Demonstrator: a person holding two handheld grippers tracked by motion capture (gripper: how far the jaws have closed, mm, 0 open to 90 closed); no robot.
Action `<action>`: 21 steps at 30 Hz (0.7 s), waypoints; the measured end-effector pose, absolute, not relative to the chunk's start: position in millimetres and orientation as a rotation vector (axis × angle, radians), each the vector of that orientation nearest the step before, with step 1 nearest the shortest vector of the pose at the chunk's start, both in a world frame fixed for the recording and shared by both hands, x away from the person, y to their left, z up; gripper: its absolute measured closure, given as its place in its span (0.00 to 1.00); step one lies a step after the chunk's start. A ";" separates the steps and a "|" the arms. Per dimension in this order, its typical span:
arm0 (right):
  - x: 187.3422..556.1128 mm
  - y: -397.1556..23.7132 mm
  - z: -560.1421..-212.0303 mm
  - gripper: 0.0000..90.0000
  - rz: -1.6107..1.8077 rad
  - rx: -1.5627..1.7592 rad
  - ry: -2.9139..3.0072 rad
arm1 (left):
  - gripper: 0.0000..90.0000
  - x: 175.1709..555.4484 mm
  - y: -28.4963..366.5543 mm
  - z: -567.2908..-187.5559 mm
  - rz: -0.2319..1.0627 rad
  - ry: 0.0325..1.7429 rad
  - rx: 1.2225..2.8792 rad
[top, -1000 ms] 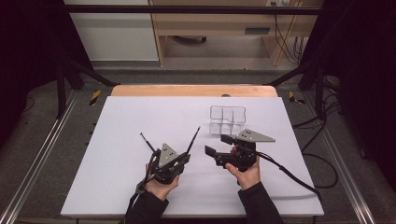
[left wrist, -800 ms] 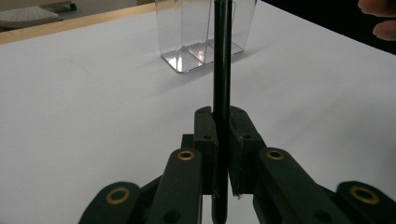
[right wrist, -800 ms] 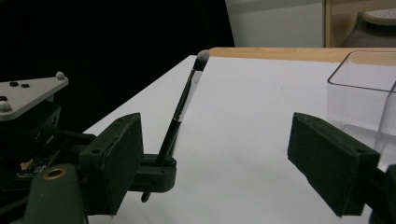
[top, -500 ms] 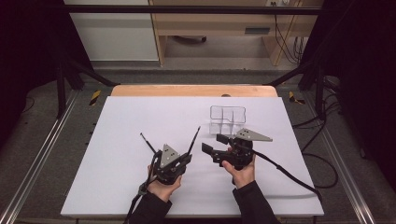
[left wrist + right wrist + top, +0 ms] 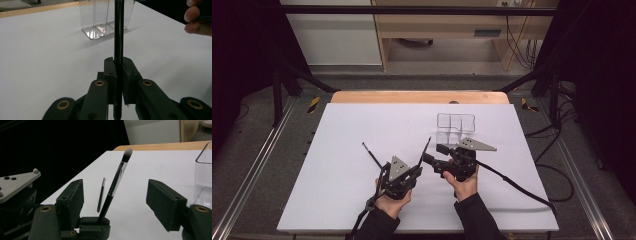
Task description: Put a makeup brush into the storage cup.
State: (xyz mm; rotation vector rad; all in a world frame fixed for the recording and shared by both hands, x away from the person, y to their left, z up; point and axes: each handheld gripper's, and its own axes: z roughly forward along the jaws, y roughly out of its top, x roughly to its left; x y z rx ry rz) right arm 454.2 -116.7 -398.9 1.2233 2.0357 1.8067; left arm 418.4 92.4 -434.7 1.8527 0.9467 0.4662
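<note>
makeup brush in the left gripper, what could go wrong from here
1. The left gripper clamps the makeup brush only near its handle end, so the long free part could pivot or slip if bumped.
2. The right gripper has just been closing with the brush between its jaws, not yet touching; a misaligned squeeze could knock the brush askew.
3. The clear divided container stands close behind; a swing of either hand might tip it.
</note>
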 end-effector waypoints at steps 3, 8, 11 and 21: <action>454.4 -115.7 -400.1 0.37 1.813 1.232 2.037 | 0.92 416.6 88.8 -434.1 0.466 0.938 1.857; 454.4 -115.0 -401.1 0.42 1.814 1.246 2.043 | 0.92 414.2 85.6 -433.1 0.466 0.931 1.857; 454.0 -114.5 -401.3 0.47 1.818 1.262 2.037 | 0.92 413.2 84.8 -433.1 0.465 0.927 1.854; 454.9 -113.1 -403.0 0.66 1.828 1.297 2.051 | 0.92 411.4 82.2 -433.9 0.468 0.931 1.855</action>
